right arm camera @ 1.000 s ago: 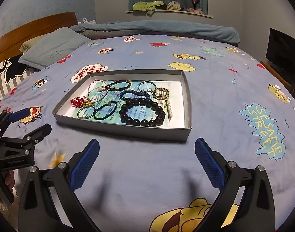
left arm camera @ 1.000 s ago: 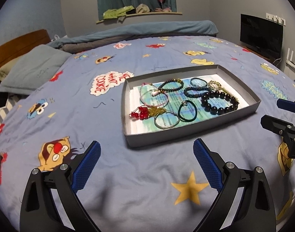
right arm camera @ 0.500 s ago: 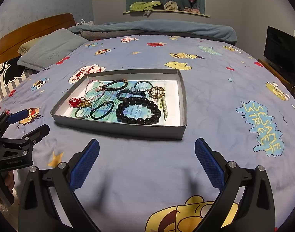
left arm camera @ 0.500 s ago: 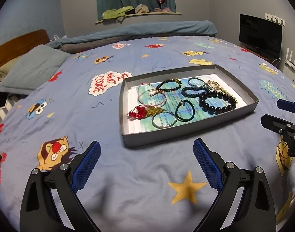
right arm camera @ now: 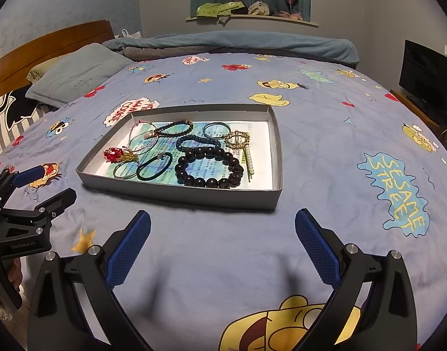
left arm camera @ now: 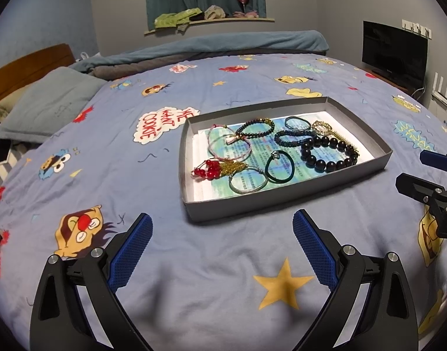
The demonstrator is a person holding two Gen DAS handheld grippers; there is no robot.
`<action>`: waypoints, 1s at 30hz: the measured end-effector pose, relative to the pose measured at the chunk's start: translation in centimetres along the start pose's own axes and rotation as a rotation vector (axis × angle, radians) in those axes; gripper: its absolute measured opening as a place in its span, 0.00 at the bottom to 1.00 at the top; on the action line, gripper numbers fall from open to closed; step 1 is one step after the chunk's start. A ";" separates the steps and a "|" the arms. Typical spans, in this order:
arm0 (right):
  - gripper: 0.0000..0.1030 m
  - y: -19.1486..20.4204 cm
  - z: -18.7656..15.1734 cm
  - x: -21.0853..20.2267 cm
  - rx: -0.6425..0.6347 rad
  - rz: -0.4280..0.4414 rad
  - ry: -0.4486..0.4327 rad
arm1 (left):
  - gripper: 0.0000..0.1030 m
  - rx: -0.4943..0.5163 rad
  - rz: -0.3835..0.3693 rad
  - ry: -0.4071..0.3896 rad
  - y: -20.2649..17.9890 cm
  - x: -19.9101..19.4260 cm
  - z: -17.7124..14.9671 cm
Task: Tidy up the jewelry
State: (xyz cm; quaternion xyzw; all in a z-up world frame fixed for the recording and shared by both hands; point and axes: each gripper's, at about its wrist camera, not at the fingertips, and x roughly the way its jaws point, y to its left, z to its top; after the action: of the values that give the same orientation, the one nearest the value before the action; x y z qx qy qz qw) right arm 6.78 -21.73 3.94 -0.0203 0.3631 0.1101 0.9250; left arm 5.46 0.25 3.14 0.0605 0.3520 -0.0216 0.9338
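Note:
A shallow grey tray (left arm camera: 284, 197) (right arm camera: 176, 196) lies on the bed, holding several pieces of jewelry on a printed sheet. Among them are a black bead bracelet (left arm camera: 328, 152) (right arm camera: 208, 166), a red bead charm (left arm camera: 205, 171) (right arm camera: 113, 154), a dark green band (left arm camera: 280, 166) (right arm camera: 154, 166) and a pearl hairpin (right arm camera: 249, 161). My left gripper (left arm camera: 222, 242) hovers open just short of the tray's near wall, nothing between its fingers. My right gripper (right arm camera: 223, 242) is likewise open and empty in front of the tray. Each gripper shows at the edge of the other's view.
The bed carries a blue cartoon-print cover (left arm camera: 135, 193). Grey pillows (left arm camera: 47, 102) and a wooden headboard (right arm camera: 47, 46) lie to the left. A rolled blanket (right arm camera: 238, 44) runs along the far side. A television (left arm camera: 394, 49) stands at the right.
Both grippers have drawn back slightly from the tray, which now looks a little farther and smaller. Their fingers stay open; the jewelry has not moved.

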 end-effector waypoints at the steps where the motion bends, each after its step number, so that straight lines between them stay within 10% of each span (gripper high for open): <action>1: 0.95 0.0 0.0 0.0 0.000 0.001 -0.001 | 0.93 0.001 0.001 0.000 0.0 0.0 0.0; 30: 0.95 0.4 0.2 0.2 -0.014 0.003 0.009 | 0.93 0.018 -0.003 -0.004 -0.4 0.1 -0.1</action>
State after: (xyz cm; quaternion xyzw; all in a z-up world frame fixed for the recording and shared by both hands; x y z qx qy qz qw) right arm 6.96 -21.28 3.99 -0.0265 0.3664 0.1139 0.9231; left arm 5.43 -0.13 3.03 0.0683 0.3499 -0.0263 0.9339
